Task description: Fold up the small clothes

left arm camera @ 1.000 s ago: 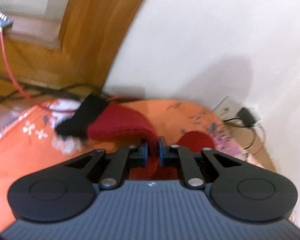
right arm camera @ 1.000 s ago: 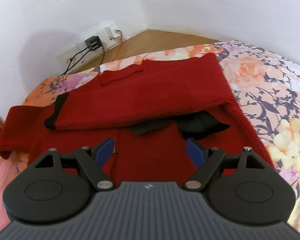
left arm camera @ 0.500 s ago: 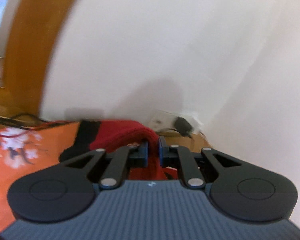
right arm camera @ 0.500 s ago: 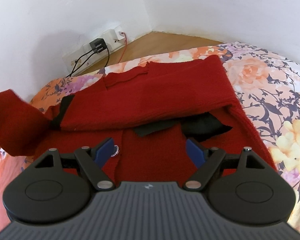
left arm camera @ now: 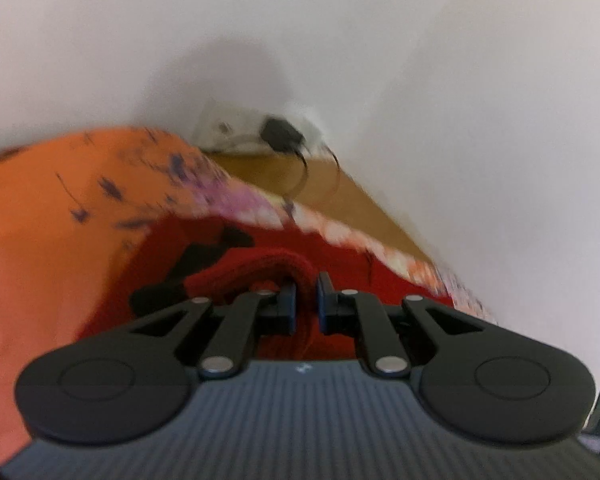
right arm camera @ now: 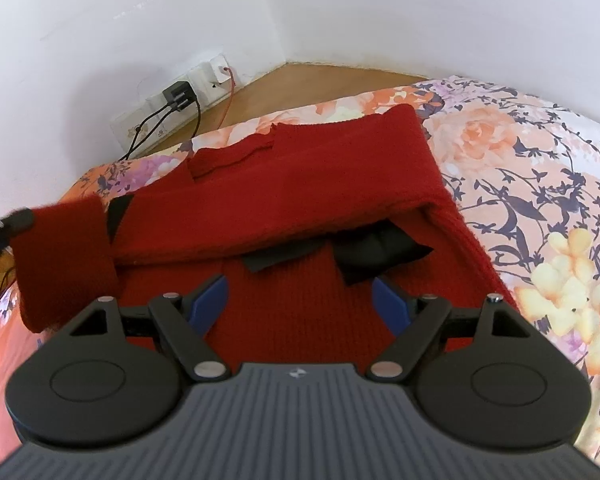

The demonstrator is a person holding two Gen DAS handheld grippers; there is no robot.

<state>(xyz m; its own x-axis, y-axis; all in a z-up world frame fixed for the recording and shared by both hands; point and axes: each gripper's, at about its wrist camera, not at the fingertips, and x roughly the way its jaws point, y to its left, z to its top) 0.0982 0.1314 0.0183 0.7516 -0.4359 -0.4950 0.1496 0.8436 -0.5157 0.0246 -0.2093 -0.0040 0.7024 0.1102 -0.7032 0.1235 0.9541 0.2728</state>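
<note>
A bed covered by a flowered orange sheet is set in a corner of white walls, with a wall socket and wooden floor beside it. A red sweater is spread on the bed. Its sleeve is pinched by the left tongs and lifted. The right tongs are held spread above the sweater's body.

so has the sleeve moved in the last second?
Yes. In the right wrist view the sleeve, pinched by the left gripper, has lifted and swung inward over the sweater, toward the wall socket side.
</note>
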